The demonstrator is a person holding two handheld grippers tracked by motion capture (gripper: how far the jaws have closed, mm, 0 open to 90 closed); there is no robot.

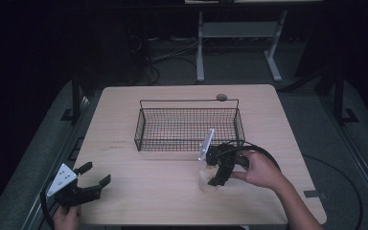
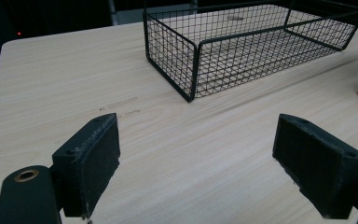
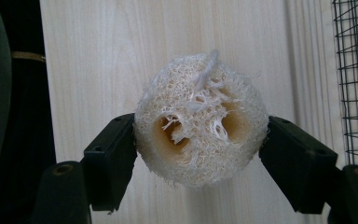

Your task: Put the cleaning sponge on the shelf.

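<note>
— Tongs first: what have I got on each side?

— My right tongs are clamped on the loofah, one jaw pressing each flank. My left tongs stand wide apart with nothing between them, low at the near left corner of the counter.

— Where is the loofah on the counter?

— In the high view the loofah sits at or just above the wood, near the front and right of centre, with the right tongs coming down on it from above. I can't tell from these pictures whether it has left the surface.

— And the move ahead?

— I judge it goes into the wire basket, which lies straight beyond the loofah, away from me, its near wall close by. Its long axis runs left to right, so a wide opening faces the carry. The right hand is plainly the nearer one; the left is well apart.

— Anything one camera gives that another doesn't?

— The right gripper view shows the loofah's end face with its hollow channels, and the basket mesh at the edge. The left gripper view shows the basket standing empty.
</note>
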